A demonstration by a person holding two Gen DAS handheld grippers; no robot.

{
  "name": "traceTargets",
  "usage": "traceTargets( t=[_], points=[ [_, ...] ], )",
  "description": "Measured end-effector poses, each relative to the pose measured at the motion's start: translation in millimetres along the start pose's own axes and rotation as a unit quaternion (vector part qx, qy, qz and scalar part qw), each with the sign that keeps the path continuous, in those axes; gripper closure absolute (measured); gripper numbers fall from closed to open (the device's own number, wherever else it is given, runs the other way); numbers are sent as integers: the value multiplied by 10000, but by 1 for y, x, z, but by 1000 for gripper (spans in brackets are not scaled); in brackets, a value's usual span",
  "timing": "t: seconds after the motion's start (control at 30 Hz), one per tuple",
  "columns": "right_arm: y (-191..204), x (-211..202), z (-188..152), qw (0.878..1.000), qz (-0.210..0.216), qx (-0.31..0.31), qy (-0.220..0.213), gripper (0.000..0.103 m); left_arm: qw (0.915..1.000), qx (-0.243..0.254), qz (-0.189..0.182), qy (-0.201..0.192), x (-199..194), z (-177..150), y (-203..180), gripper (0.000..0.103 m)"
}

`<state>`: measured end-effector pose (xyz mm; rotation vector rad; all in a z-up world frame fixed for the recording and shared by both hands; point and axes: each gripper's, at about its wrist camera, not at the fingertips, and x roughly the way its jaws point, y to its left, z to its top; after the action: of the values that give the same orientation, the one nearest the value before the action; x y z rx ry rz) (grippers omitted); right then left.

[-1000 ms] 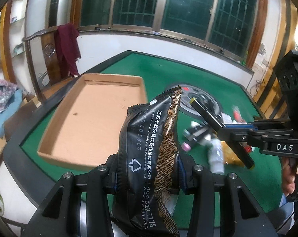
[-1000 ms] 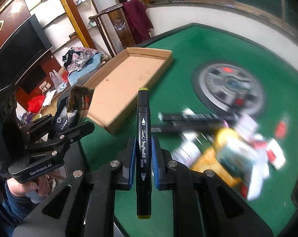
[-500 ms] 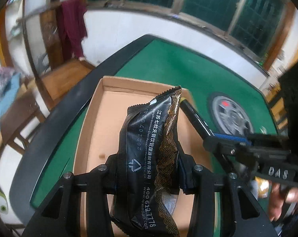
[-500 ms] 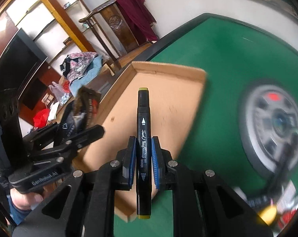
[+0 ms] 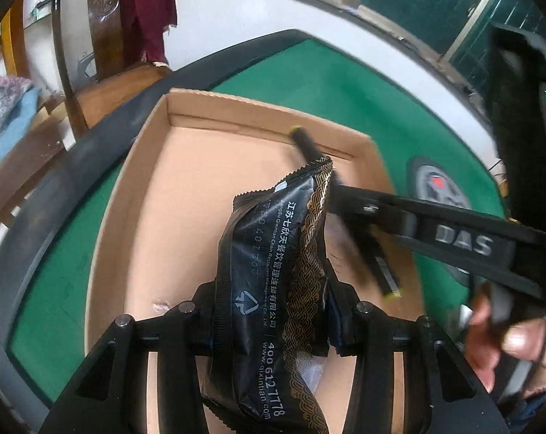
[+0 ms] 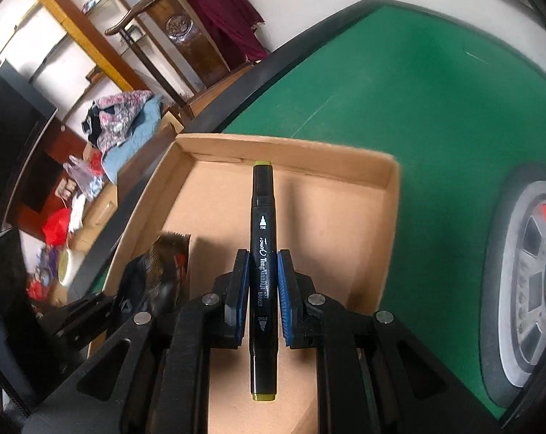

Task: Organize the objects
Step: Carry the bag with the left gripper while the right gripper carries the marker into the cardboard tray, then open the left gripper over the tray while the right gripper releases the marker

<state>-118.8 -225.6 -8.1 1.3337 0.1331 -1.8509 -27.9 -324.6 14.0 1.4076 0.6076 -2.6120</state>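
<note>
Both tongs' loads hang over cardboard tray [image 6: 390,195].

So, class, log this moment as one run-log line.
left tool: shut on black packet | right tool: shut on marker | both over cardboard tray

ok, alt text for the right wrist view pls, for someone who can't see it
The right gripper clamps a black marker lengthwise over an open cardboard tray on a green table. At lower left, the left gripper holds a black snack packet over the same tray.
</note>
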Motion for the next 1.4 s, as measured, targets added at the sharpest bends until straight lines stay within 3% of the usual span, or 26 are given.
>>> traceTargets(
  t=[0.1,0.17,0.23,0.3,0.5,0.67,0.97,1.07,1.27,1.4],
  points=[
    [2,-9,-13,9999,0,-129,47,91,9983,-261,-503,124,-3,-8,-6,63],
    [1,-13,-19,9997,-46,-225,96,91,9981,-185,-544,232,2,-17,-14,63],
    [-2,-18,-23,9996,-167,-229,78,91,9989,-168,-393,189,1,-20,-21,63],
    [-8,-20,-23,9997,-166,-178,56,91,9980,-250,-511,261,3,-23,-25,63],
    [-36,-25,-25,9997,-233,24,69,91,9981,-200,-401,429,12,-33,-47,63],
    [-45,-22,-24,9997,-151,172,65,89,9986,-402,-172,285,8,-39,-50,63],
    [-48,-16,-25,9994,39,345,64,89,9971,-584,195,438,28,-4,-36,64],
    [-52,-19,-26,9991,55,417,40,89,9980,-138,377,498,41,3,-50,63],
    [-60,-24,-28,9983,203,528,115,88,9986,121,328,406,48,4,-50,44],
    [-61,-46,-38,9979,321,559,-77,88,9984,149,261,477,42,-9,-53,43]
  ],
)
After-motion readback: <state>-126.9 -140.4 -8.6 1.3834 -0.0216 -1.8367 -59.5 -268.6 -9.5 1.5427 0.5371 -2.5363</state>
